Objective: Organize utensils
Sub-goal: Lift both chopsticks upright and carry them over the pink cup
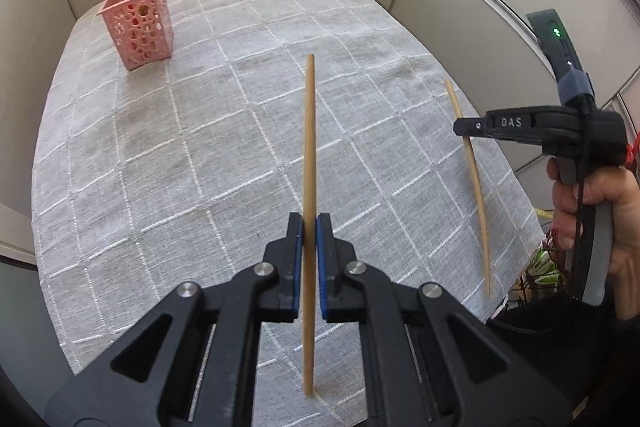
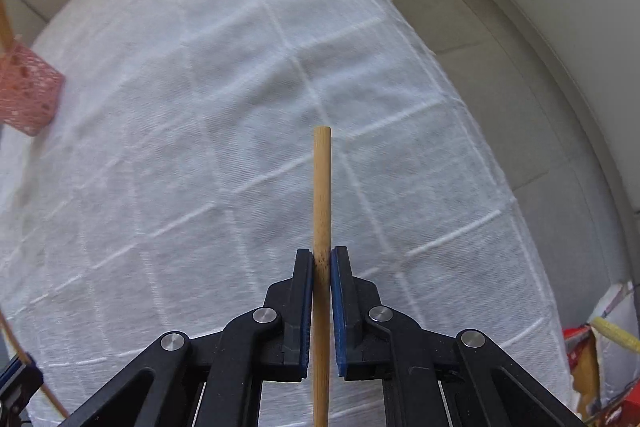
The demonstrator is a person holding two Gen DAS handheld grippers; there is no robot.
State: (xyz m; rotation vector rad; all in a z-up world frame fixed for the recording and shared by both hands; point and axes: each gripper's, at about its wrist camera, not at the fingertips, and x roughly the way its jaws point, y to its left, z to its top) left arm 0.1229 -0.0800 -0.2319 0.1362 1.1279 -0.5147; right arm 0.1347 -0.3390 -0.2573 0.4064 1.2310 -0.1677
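Worktop (image 1: 200, 147) under a grey checked cloth, nothing loose left lying on it in view. Pink holder (image 1: 138, 23) stands at the far left corner, already stocked with sticks and a red utensil.

Left gripper (image 1: 309, 223): jaws clamped on one chopstick (image 1: 309, 131), gripped low on its length, long axis running straight ahead of the jaws, lower tip down by the cloth.

Right gripper (image 2: 321, 255): jaws pinched tight on the second chopstick (image 2: 322, 187), same lay, long axis forward along the fingers. In the left view this one hangs steeply at the worktop's right edge.

Key relation: holder lies forward-left of both. The left hand looks nearer; the right has to cross the whole worktop. My read: left drops first, each stick tipped upright over the opening.
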